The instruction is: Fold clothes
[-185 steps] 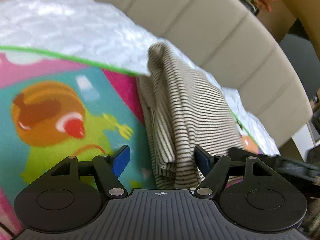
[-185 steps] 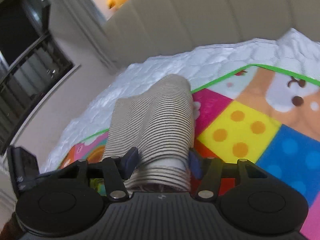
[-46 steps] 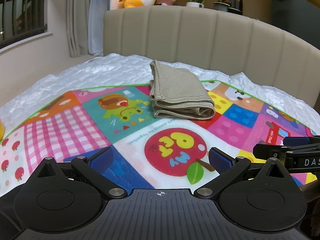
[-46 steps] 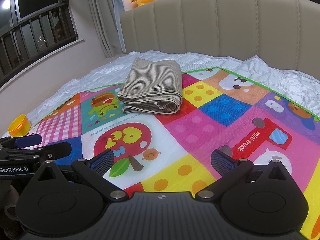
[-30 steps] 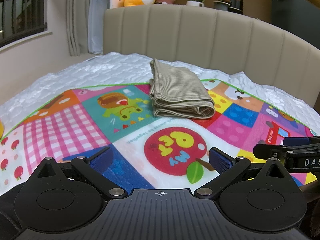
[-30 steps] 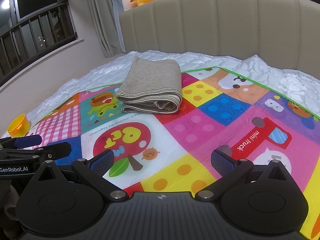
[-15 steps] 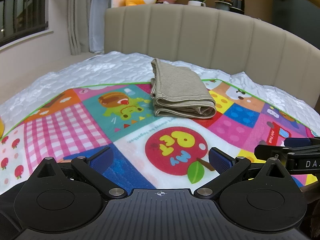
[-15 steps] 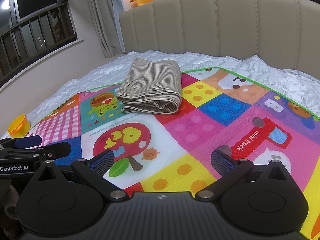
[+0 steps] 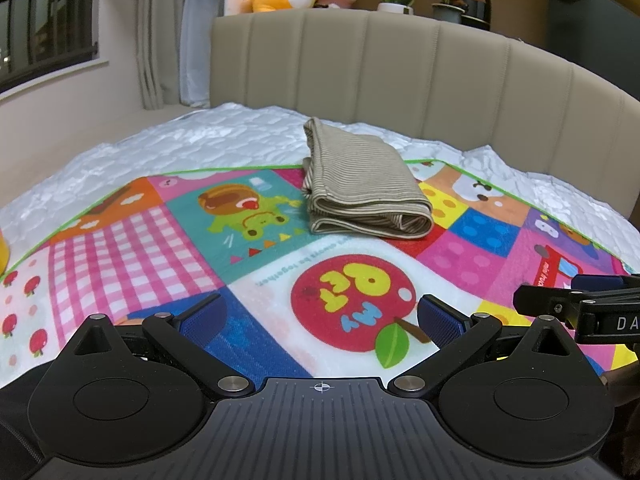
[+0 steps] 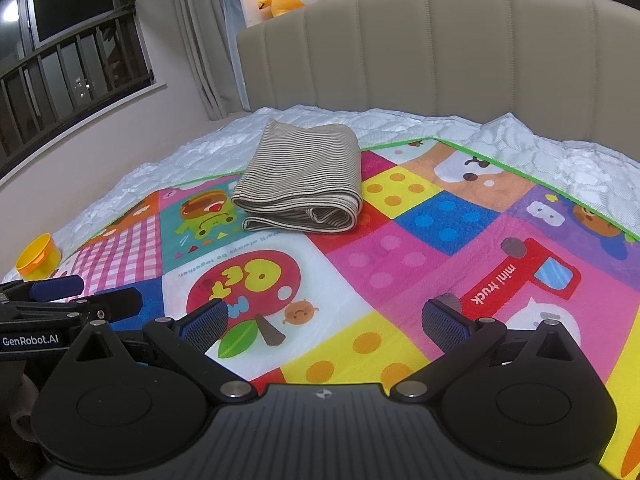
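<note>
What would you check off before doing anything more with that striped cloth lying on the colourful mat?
1. Striped cloth folded into a compact stack: ok.
2. Cloth resting on the play mat, far edge over the white quilt: ok.
3. Left gripper jaws open, holding nothing: ok.
4. Right gripper jaws open, holding nothing: ok.
5. Both grippers well short of the cloth: ok.
6. More clothes waiting to be folded: cannot tell.

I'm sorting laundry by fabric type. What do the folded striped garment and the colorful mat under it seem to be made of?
The striped garment looks like soft knit, probably cotton jersey: fine stripes, limp rounded folds, matte. The colorful mat looks like smooth printed synthetic sheet or padded fabric with slight sheen; the exact fiber cannot be told.
</note>
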`<control>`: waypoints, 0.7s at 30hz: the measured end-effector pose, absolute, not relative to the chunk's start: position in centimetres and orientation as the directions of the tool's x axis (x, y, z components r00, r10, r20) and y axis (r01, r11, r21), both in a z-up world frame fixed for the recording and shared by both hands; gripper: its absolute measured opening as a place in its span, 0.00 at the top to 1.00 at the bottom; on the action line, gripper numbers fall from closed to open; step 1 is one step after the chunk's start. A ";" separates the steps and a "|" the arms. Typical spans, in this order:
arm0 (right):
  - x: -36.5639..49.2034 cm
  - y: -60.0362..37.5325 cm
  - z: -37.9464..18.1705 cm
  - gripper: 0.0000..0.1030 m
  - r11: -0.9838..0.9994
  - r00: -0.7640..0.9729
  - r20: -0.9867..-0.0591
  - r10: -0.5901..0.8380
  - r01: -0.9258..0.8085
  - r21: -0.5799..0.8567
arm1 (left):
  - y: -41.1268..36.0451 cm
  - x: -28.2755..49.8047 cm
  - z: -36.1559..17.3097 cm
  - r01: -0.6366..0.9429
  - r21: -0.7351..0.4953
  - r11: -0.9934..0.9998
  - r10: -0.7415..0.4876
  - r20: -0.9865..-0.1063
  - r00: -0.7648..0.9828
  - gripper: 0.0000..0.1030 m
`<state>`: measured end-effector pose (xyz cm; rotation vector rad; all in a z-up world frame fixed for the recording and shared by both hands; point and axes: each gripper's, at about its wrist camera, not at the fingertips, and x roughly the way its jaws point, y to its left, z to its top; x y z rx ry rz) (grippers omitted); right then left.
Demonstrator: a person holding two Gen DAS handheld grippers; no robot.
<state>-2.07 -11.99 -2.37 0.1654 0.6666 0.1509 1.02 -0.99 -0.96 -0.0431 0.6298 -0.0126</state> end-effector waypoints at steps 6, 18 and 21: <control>-2.1 -12.0 -2.4 0.00 0.976 0.774 -0.604 0.190 -0.084 0.199 | -1.0 1.1 -1.0 -0.004 -0.046 0.999 -0.024 -0.588 0.808 0.00; -2.1 -12.0 -2.4 0.00 0.977 0.773 -0.606 0.188 -0.084 0.195 | -0.7 1.0 -0.9 -0.006 -0.051 0.999 -0.025 -0.582 0.813 0.00; -2.1 -11.9 -2.4 0.00 0.977 0.772 -0.608 0.187 -0.083 0.194 | -0.7 0.9 -0.9 -0.004 -0.054 0.999 -0.028 -0.578 0.816 0.00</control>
